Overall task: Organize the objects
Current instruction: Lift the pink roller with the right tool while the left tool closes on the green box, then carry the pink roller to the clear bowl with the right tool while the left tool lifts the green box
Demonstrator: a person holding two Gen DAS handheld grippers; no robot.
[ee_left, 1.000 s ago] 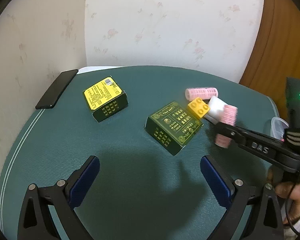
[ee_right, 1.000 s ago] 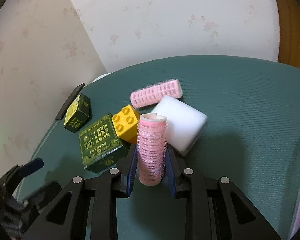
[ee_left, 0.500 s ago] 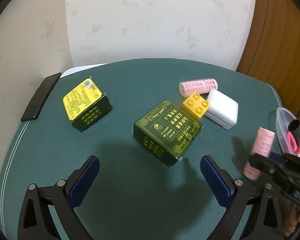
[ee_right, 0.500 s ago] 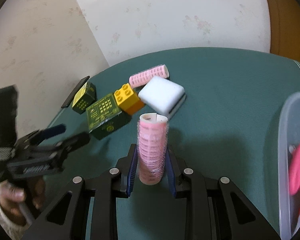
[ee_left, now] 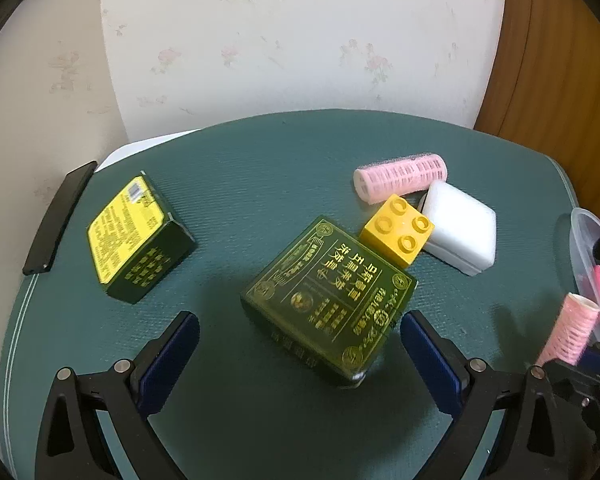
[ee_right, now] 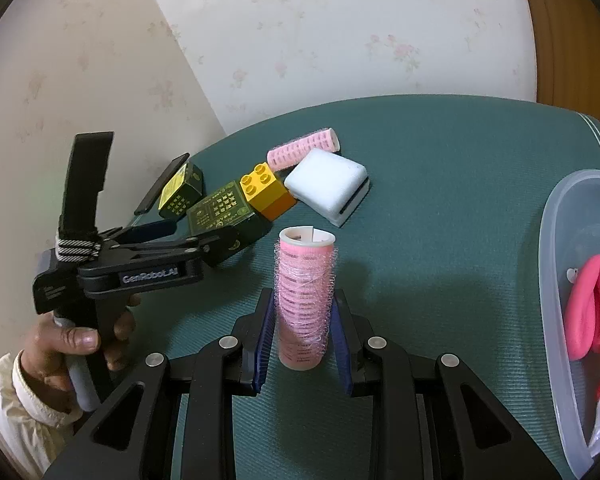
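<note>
Looking from the left wrist, the left hand-held gripper (ee_left: 300, 356) is wide open and holds nothing. Its blue pads sit on each side of the near corner of the big green box (ee_left: 328, 300), not touching it. The green bench (ee_left: 260, 176) has open room near its round back edge. The yellow-top box (ee_left: 136, 240) lies to the left, near a black phone (ee_left: 58, 220) at the bench edge. A yellow block (ee_left: 398, 230) touches the big green box, with a white sponge (ee_left: 458, 234) and a lying pink roller (ee_left: 400, 178) just beside it. A second ago the big green box was farther from the pads; now it is right between them.

Looking from the right wrist, the right hand-held gripper (ee_right: 303, 344) squeezes the upright pink roller (ee_right: 305, 300) between its pads. A clear tub (ee_right: 552, 280) shows its rim at the right edge. A second ago the tub was not in view and the white sponge (ee_right: 326, 186) was just behind the upright pink roller; now bare bench lies between them.
</note>
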